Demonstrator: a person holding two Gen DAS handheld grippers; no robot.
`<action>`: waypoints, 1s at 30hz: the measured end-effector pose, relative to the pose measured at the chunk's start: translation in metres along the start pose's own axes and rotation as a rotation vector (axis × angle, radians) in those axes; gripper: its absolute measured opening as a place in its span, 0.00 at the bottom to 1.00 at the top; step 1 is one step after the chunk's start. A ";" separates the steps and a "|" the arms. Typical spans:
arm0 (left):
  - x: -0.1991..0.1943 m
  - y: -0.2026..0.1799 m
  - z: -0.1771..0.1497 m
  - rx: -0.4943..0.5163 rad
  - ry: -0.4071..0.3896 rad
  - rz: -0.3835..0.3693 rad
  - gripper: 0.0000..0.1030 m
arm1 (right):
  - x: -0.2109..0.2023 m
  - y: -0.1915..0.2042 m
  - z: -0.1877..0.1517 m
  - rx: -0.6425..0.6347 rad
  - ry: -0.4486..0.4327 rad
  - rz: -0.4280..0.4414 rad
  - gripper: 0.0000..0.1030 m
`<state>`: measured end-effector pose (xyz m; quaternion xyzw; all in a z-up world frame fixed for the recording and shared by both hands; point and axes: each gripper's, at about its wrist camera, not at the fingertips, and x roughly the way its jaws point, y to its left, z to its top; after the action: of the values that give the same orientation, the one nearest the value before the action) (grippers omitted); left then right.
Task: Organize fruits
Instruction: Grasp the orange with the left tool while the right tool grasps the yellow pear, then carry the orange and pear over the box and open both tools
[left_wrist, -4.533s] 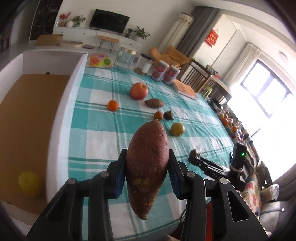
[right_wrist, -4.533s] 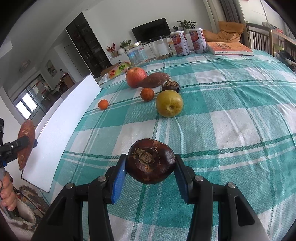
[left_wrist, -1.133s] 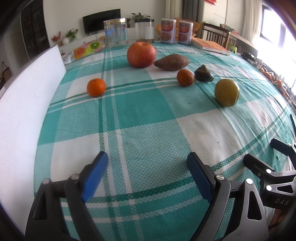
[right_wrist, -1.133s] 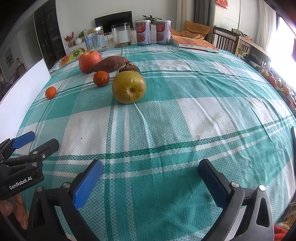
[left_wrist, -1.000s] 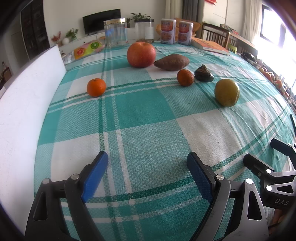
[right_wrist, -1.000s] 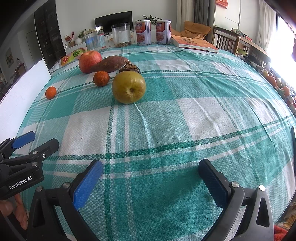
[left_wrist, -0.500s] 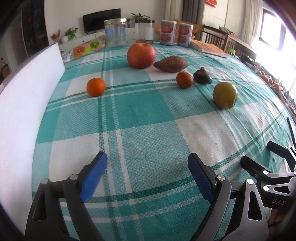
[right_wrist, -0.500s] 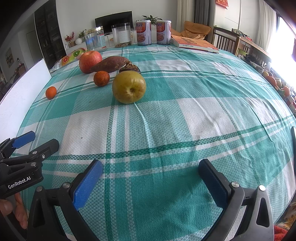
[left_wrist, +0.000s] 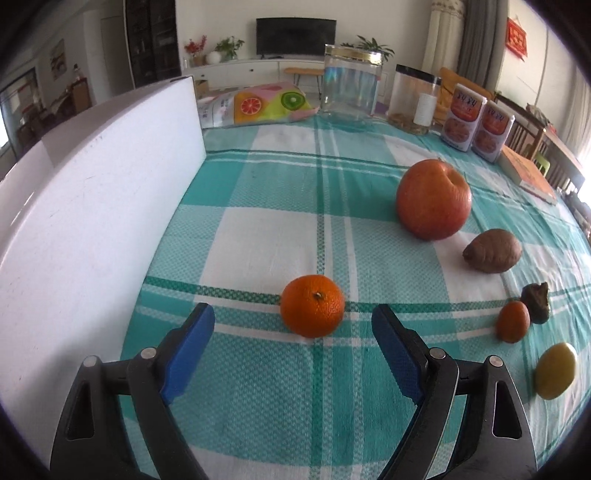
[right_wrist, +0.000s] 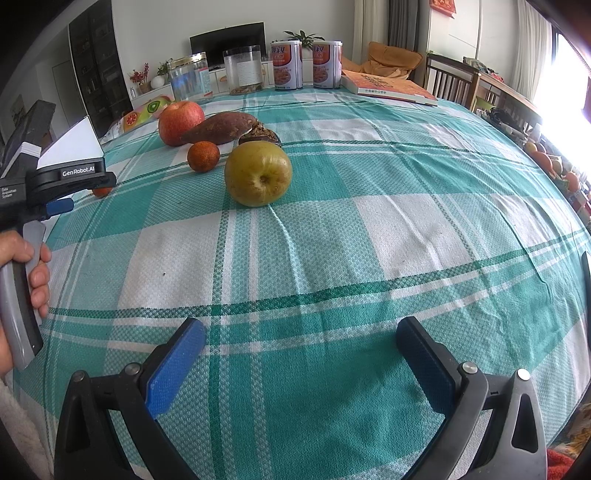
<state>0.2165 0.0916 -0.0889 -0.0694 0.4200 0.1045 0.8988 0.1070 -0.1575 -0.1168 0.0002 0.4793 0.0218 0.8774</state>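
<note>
Left wrist: white box wall (left_wrist: 92, 206) stands near tangerine (left_wrist: 312, 311), nothing between.

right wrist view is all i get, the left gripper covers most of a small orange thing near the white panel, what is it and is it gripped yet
Observer: It is a mandarin, lying on the tablecloth in line with the gap of the left gripper, just beyond its tips. The jaws are closing, but neither pad touches it.
Operator: anything tight beside it
Observer: No. The white panel stands off to its left with bare cloth between, and the red apple sits well behind it to the right.
</note>
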 end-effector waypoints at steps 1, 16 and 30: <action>-0.001 0.000 0.001 0.007 -0.016 -0.006 0.66 | 0.000 0.000 0.000 0.000 0.000 -0.001 1.00; -0.079 -0.024 -0.061 0.141 0.015 -0.221 0.32 | 0.017 -0.018 0.073 0.110 -0.028 0.217 0.96; -0.166 0.000 -0.091 0.146 0.038 -0.425 0.32 | 0.015 -0.031 0.043 0.336 0.069 0.534 0.47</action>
<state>0.0452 0.0507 -0.0197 -0.0929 0.4193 -0.1195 0.8951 0.1523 -0.1874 -0.1068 0.2703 0.4888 0.1721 0.8114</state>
